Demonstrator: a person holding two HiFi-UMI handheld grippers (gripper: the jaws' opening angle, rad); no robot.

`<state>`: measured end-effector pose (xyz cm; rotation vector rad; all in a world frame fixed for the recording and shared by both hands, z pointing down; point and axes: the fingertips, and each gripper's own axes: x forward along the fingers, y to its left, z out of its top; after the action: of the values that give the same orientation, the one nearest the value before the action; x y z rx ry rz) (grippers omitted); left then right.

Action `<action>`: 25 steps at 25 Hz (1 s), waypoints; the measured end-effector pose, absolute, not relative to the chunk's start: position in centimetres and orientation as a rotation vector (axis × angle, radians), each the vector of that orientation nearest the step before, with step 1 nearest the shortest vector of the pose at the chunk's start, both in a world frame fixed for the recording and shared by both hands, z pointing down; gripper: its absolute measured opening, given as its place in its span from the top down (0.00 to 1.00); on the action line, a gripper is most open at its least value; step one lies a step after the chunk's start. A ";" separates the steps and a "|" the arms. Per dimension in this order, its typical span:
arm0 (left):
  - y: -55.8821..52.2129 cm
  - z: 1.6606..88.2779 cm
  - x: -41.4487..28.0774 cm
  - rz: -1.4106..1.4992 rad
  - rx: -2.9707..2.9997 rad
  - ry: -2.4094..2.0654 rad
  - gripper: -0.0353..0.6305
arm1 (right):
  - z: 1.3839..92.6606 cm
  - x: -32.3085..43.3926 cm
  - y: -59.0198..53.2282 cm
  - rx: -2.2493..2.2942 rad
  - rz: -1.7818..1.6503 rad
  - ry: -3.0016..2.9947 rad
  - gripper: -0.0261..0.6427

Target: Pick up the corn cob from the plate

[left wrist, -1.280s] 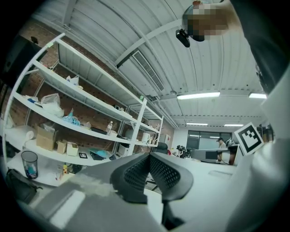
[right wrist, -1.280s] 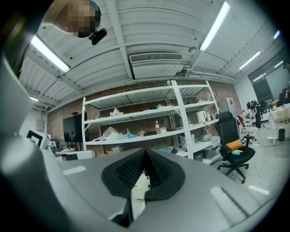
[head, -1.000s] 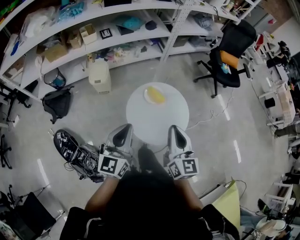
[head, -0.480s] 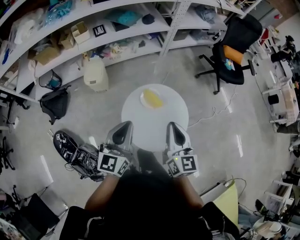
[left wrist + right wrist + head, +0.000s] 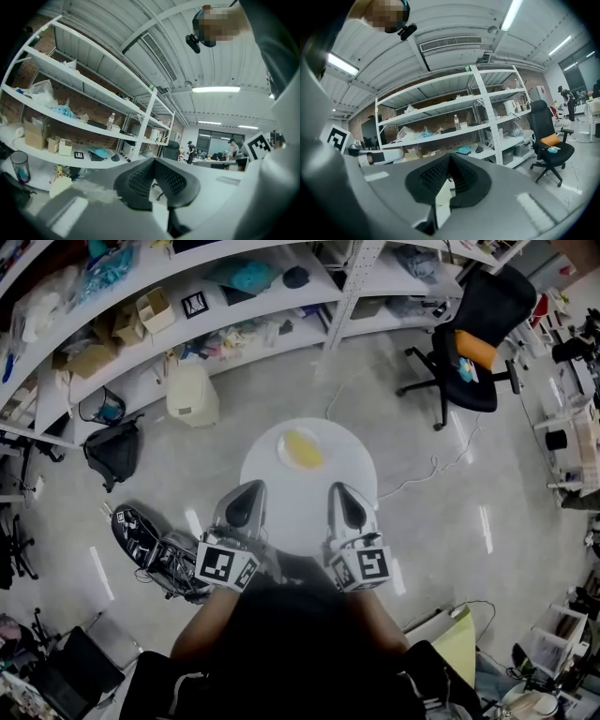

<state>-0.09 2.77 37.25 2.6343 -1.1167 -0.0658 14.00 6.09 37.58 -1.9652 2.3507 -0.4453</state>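
Note:
A yellow corn cob (image 5: 303,447) lies on a small white plate (image 5: 284,452) at the far side of a round white table (image 5: 309,491). My left gripper (image 5: 247,493) and right gripper (image 5: 341,493) are side by side over the table's near edge, both pointing at the plate and well short of it. Both have their jaws shut with nothing between them. In the left gripper view the black pads (image 5: 140,180) meet in front of the shelves. The right gripper view shows the right gripper's pads (image 5: 461,180) closed too. Neither gripper view shows the corn.
Long white shelves (image 5: 187,324) with boxes run behind the table. A black office chair (image 5: 478,334) stands at the right, a white canister (image 5: 192,395) and a black bag (image 5: 112,451) at the left. Cables and a marker-covered device (image 5: 141,535) lie on the floor by my left gripper.
Both grippers have moved forward together toward the table. The table and plate now lie closer to them in the head view. The jaws stayed shut.

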 end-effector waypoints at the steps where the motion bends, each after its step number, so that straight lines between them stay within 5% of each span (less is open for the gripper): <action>1: 2.4 37.3 0.2 -0.064 2.630 -1.121 0.95 | 37.7 14.2 5.7 -1.961 -0.449 2.355 0.95; 25: -1.3 36.9 1.7 -0.038 2.613 -1.230 0.94 | 38.8 17.0 1.3 -1.901 -0.474 2.412 0.95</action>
<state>1.65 -1.33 36.86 2.6131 -1.2298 -0.0378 16.98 1.34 38.77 -1.9007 2.4118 -0.4745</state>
